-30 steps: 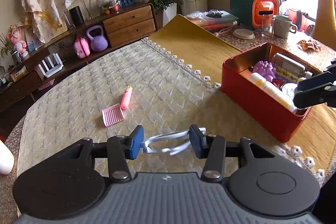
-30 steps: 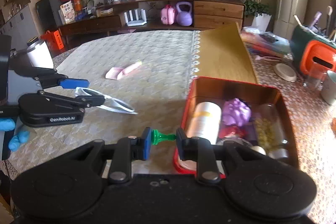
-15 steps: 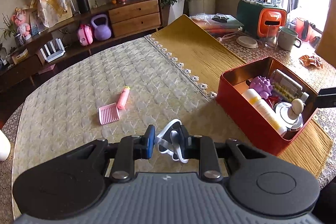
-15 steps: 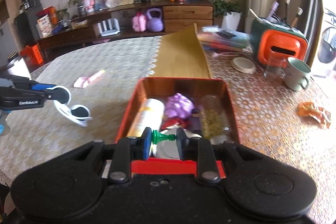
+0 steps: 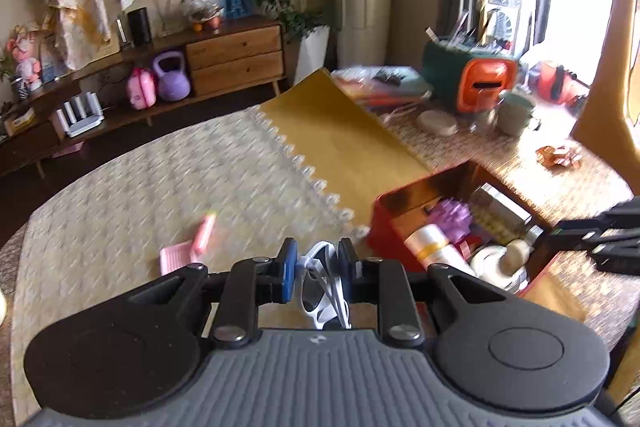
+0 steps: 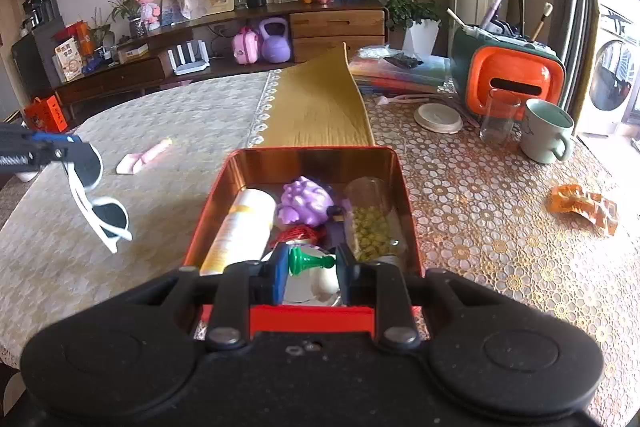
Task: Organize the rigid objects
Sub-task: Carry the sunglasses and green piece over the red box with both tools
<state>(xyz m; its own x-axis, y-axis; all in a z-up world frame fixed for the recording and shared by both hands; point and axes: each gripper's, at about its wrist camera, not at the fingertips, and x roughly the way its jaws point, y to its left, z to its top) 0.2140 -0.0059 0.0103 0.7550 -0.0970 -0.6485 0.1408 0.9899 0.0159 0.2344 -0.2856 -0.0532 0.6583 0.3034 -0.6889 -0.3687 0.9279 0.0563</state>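
Note:
My left gripper is shut on white-framed sunglasses, which hang off the table; in the right wrist view the sunglasses dangle from that gripper at the left. My right gripper is shut on a small green pawn-shaped piece and hovers over the near end of the red tin box. The box holds a white tube, a purple spiky toy, a jar of yellow-green bits and more. A pink comb lies on the cream tablecloth.
A green mug, a glass, a round lid, an orange-and-green holder with brushes and an orange wrapper sit on the table's right side. A folded yellow cloth lies behind the box.
The left gripper closed on the sunglasses and lifted them off the cloth. The right gripper carried the green piece rightward from beside the box to above its near end.

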